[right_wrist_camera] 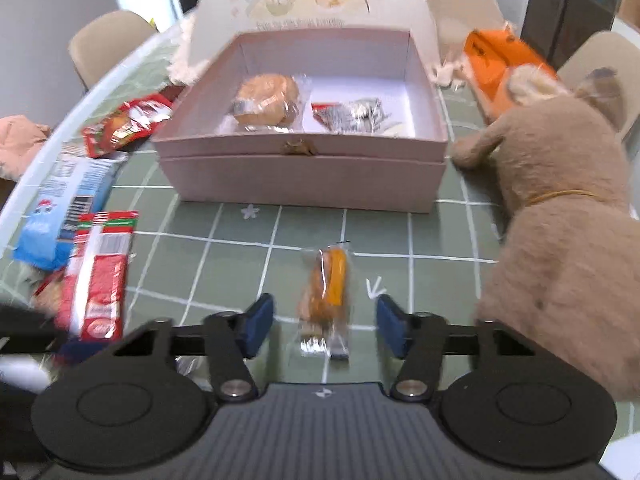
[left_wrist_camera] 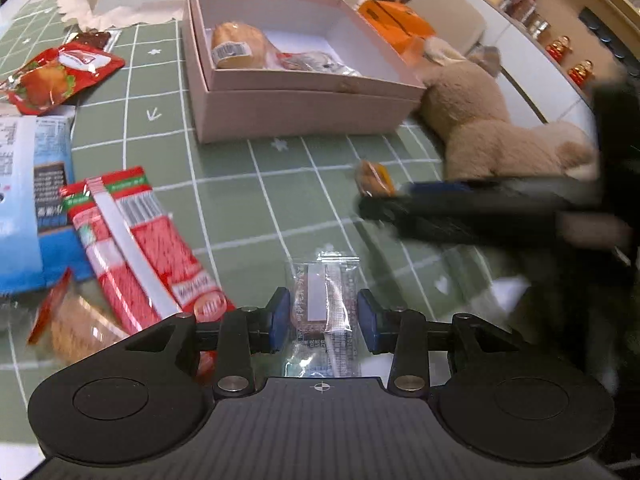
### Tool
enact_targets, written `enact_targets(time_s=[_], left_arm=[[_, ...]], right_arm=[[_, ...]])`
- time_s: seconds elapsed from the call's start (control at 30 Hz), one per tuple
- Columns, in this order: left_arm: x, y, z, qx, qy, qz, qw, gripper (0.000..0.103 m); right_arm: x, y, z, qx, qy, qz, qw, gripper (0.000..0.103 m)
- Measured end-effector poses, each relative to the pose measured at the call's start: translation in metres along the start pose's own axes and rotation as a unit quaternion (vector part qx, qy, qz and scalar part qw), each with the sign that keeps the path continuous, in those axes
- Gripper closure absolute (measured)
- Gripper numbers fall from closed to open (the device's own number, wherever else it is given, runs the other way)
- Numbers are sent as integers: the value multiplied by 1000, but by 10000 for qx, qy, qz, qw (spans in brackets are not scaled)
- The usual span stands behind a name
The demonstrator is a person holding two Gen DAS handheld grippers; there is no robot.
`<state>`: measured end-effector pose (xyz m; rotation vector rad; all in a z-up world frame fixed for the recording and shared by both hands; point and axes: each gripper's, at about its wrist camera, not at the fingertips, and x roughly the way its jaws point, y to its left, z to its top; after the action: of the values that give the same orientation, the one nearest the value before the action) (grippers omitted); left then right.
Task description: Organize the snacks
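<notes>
An open pink box (left_wrist_camera: 296, 114) (right_wrist_camera: 304, 178) stands on the green grid tablecloth, holding a wrapped bun (left_wrist_camera: 236, 46) (right_wrist_camera: 266, 100) and a silver-red packet (left_wrist_camera: 316, 62) (right_wrist_camera: 352, 114). My left gripper (left_wrist_camera: 323, 318) is open, its blue pads either side of a clear wrapped snack (left_wrist_camera: 324, 304) lying on the cloth. My right gripper (right_wrist_camera: 325, 328) is open around a small orange wrapped snack (right_wrist_camera: 326, 284), which also shows in the left wrist view (left_wrist_camera: 374, 178) beside the blurred right gripper.
A beige plush toy (left_wrist_camera: 492, 132) (right_wrist_camera: 560, 216) lies right of the box. An orange box (left_wrist_camera: 394, 26) (right_wrist_camera: 496, 64) sits behind it. At the left lie a long red packet (left_wrist_camera: 136, 248) (right_wrist_camera: 100, 280), a blue-white bag (left_wrist_camera: 32, 200) (right_wrist_camera: 64, 208) and a red pouch (left_wrist_camera: 56, 76) (right_wrist_camera: 124, 124).
</notes>
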<state>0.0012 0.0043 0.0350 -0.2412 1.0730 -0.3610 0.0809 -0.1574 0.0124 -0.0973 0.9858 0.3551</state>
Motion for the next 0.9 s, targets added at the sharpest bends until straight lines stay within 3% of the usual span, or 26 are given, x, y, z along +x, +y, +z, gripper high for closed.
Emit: enact_targets(time_s=[0.07, 0.2, 0.3, 0.43, 0.53, 0.57, 0.7, 0.9], left_arm=[[-13, -3, -1, 42, -67, -75, 9999, 61], [-46, -11, 12, 169, -448, -323, 9983, 61], [-77, -16, 36, 267, -1049, -454, 9931, 61], [-106, -16, 86, 211, -2106, -605, 9755, 61], [-104, -11, 131, -21, -2750, -535, 9600, 60], [-98, -7, 144, -160, -2790, -628, 9581, 60], [-58, 9, 184, -696, -2338, -941, 9652, 60], [-55, 25, 176, -888, -2549, -699, 9603, 60]], right_arm=[[7, 3, 6, -98, 34, -105, 9999, 79], [-15, 10, 7, -269, 94, 122, 9995, 83], [-52, 6, 8, -267, -127, 227, 9993, 83], [-101, -6, 19, -38, -580, 291, 9979, 83], [-127, -14, 30, 193, -883, 330, 9954, 83], [-133, -14, 31, 215, -969, 326, 9945, 83], [-143, -11, 32, 207, -1173, 242, 9926, 83], [-139, -26, 39, 465, -1151, 112, 9922, 83]])
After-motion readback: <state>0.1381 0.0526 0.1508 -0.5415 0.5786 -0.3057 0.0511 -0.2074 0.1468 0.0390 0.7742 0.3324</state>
